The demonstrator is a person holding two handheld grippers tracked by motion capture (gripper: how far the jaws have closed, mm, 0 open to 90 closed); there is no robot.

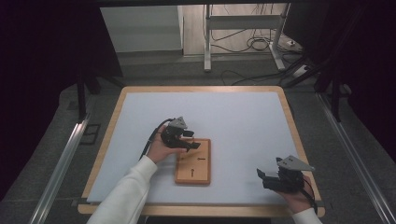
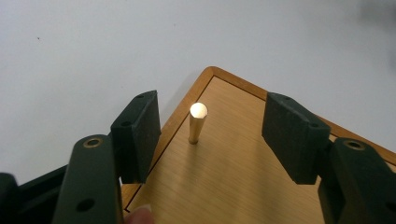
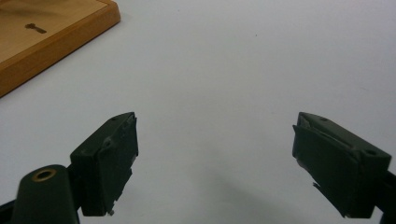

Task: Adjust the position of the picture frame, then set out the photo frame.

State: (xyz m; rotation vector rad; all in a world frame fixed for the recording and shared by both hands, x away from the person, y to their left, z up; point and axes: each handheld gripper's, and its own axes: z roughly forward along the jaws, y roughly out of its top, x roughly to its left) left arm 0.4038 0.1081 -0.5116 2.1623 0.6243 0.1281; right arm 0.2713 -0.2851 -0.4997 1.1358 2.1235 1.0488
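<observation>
The L gripper (image 2: 212,135) was wide open w/ nothing held, the peg (image 2: 196,122) stood straight up on the board (image 2: 243,186) between its jaws, & the R gripper (image 3: 215,163), open too, sat far off.

Board (image 3: 51,35) — cropped at frame edge

Black fingers (image 2: 136,135), brass-gold peg (image 2: 196,122), honey-brown wooden board (image 1: 193,168), pale grey-white mat (image 1: 243,121), white sleeve (image 1: 126,196).

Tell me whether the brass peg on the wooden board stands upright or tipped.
Upright: the brass peg stands on the wooden board, between the open left gripper jaws.
</observation>
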